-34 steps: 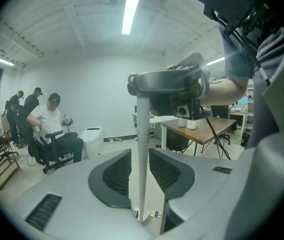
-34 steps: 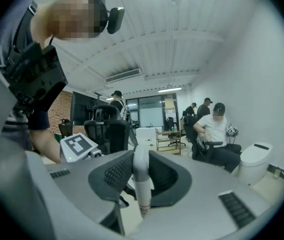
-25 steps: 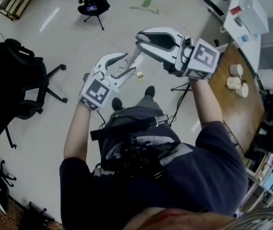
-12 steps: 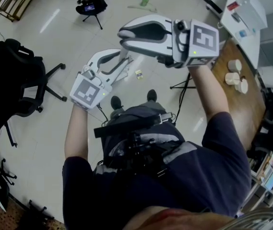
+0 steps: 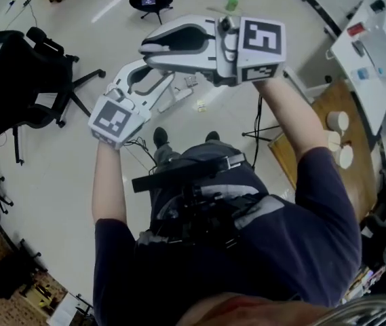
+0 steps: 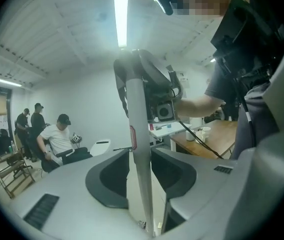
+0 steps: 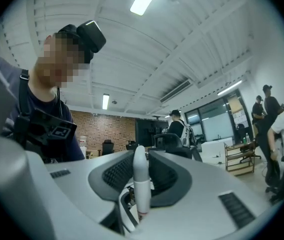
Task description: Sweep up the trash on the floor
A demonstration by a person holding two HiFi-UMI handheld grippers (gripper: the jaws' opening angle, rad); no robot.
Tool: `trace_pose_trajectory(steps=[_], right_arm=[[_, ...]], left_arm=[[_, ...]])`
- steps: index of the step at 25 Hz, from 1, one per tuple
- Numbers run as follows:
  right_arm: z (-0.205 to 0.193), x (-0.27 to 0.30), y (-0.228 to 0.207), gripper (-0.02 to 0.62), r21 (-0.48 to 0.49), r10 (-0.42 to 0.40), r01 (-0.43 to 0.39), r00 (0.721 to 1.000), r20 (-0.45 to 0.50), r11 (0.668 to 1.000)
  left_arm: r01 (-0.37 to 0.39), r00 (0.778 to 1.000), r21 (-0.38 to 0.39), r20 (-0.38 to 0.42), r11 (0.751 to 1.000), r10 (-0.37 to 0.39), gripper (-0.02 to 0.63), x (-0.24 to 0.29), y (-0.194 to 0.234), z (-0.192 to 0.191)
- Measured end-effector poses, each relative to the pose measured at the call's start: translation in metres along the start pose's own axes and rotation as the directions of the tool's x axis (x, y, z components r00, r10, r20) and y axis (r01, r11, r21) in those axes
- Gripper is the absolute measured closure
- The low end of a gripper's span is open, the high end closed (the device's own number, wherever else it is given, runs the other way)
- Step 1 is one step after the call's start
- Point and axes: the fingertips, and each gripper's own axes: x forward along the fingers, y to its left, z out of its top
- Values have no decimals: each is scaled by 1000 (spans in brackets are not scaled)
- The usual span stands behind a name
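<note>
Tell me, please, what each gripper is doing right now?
Left gripper: open, jaws just opening, loose around the white handle.
Right gripper: closed on the top end of the white handle.
</note>
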Motion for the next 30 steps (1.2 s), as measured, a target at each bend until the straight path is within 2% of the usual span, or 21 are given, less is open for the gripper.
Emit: trace_pose_trajectory(steps=[3, 4, 8, 10, 14, 18, 23, 30], right_arm=[[-3, -21, 17, 489, 10, 70, -70, 998, 7, 998], [-4, -25, 20, 489, 14, 89, -89, 996, 9, 996], [0, -26, 28, 489, 42, 145, -147, 989, 32, 988], [-2, -27, 28, 489, 57, 148, -149, 989, 31, 987], [-13, -30, 26, 489, 92, 128, -128, 992, 2, 988], [-28, -35, 34, 489, 115, 91, -84, 995, -51, 990], [-64, -31, 42, 488, 134, 24, -2, 985, -169, 991], [-100, -38, 39, 486, 174, -41, 82, 974, -223, 981]], left_arm=[[-30, 998, 56, -50, 998, 33, 469, 26, -26, 2], [-42, 998, 68, -48, 997, 45, 503, 31, -31, 4], [-31, 1000, -31, -1, 999, 31, 506, 33, -41, 10], [2, 1000, -37, 0, 999, -2, 506, 34, -45, 8], [81, 997, -62, 18, 995, -80, 509, 36, -55, 3], [124, 992, -93, 34, 988, -122, 515, 41, -69, -13], [141, 990, -109, 19, 984, -139, 518, 42, -79, -44], [144, 988, -128, -31, 981, -149, 518, 57, -89, -78]])
